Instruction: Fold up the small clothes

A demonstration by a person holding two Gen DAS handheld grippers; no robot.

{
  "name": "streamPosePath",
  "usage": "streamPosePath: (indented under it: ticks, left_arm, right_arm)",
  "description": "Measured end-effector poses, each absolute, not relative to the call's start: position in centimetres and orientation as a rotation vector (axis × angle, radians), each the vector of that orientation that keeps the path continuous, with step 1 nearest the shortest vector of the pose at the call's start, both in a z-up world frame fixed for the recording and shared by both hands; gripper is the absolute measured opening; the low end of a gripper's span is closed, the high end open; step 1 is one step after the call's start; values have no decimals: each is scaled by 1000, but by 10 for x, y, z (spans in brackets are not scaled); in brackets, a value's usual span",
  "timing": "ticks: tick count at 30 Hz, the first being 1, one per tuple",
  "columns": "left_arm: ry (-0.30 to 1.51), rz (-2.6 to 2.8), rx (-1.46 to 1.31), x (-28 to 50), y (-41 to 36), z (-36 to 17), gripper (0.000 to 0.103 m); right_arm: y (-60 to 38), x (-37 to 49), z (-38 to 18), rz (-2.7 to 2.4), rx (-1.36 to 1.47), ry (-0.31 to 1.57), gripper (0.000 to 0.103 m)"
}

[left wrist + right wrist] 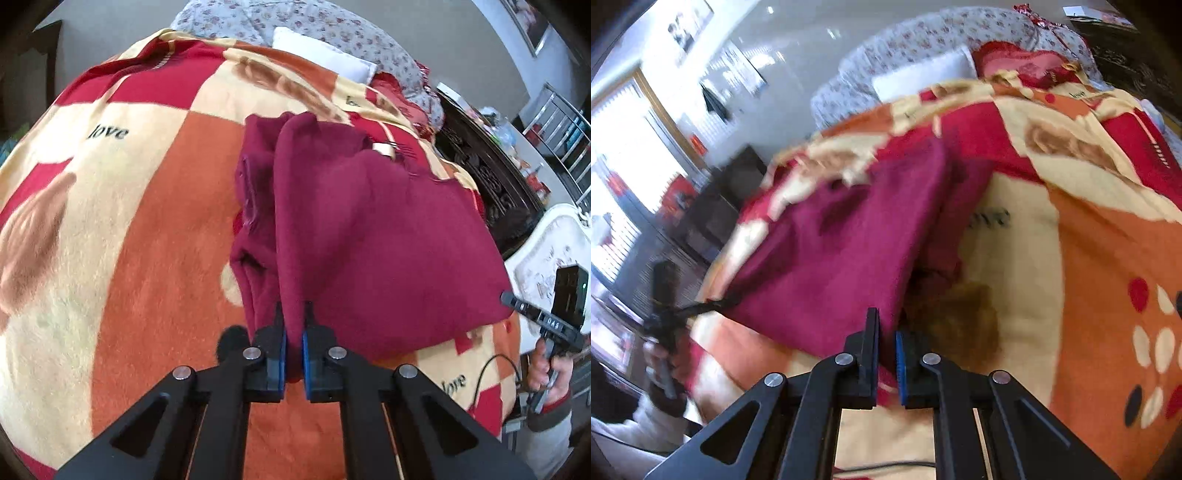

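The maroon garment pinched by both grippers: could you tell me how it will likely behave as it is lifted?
The maroon garment will probably stay floppy: it already sags and creases between the left gripper and the right gripper. Its fuzzy knit looks grippy, so slipping seems unlikely. It may drag on the fleecy blanket.

Daylight comes from the overexposed window [624, 155]. The right wrist view is blurred by motion; the left is sharper. Both bend strongly at the dark edges.

Home bedroom, patterned blanket [147, 221] over bed, white pillow [321, 51], floral quilt [295, 22]
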State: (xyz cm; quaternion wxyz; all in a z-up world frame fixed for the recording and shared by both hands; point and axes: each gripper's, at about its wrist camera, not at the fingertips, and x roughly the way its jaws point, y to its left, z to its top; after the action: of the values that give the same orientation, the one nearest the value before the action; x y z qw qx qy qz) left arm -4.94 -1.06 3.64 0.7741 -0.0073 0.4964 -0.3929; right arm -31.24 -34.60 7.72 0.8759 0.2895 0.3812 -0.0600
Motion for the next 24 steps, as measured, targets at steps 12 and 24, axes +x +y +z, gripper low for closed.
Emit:
streamPosePath:
  ticks: [12, 24]
  left_arm:
    - [995, -658, -16, -35, 0, 43, 56]
    - [930, -608, 43, -34, -14, 22, 68]
  right_arm:
    - [-325, -269, 139, -94, 586, 688, 57]
    - [-214, -19, 109, 56, 529, 854, 54]
